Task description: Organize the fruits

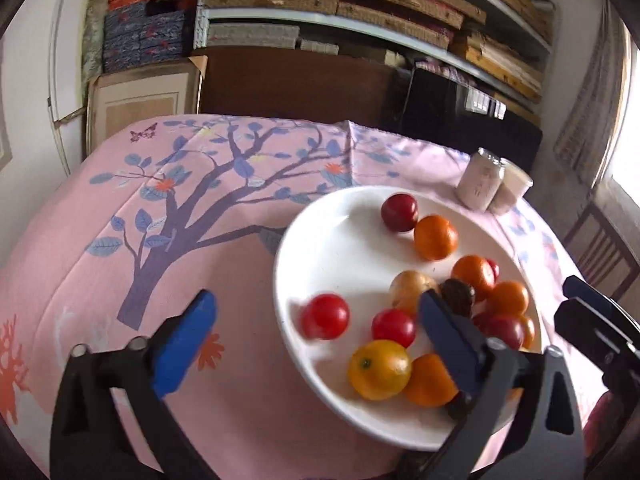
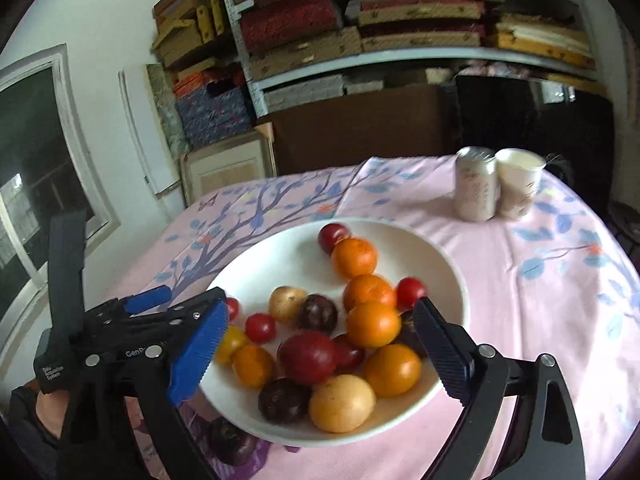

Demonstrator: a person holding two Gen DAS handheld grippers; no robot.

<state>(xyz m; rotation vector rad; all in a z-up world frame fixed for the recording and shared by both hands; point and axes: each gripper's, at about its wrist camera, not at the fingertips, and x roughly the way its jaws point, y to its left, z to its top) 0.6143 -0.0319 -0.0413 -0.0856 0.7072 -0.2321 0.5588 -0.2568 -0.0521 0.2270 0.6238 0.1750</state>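
A white bowl [image 1: 320,240] [image 2: 452,276] on the pink tablecloth holds several fruits: oranges [image 2: 372,324], red plums [image 2: 306,356], dark plums [image 2: 282,400], small red tomatoes [image 1: 325,316] and yellow fruits [image 1: 378,369] [image 2: 342,402]. My left gripper [image 1: 316,344] is open and empty, over the bowl's left rim. My right gripper [image 2: 320,354] is open and empty, straddling the fruit pile at the bowl's near side. A dark plum [image 2: 232,442] lies on the cloth outside the bowl, near my right gripper. The left gripper also shows in the right wrist view [image 2: 176,304].
A pale can [image 2: 476,188] and a paper cup [image 2: 518,186] stand at the table's far right. Pink tree-print cloth [image 1: 140,240] covers the table. Shelves with stacked boxes and a cardboard box stand behind. A chair [image 1: 604,252] is at the right.
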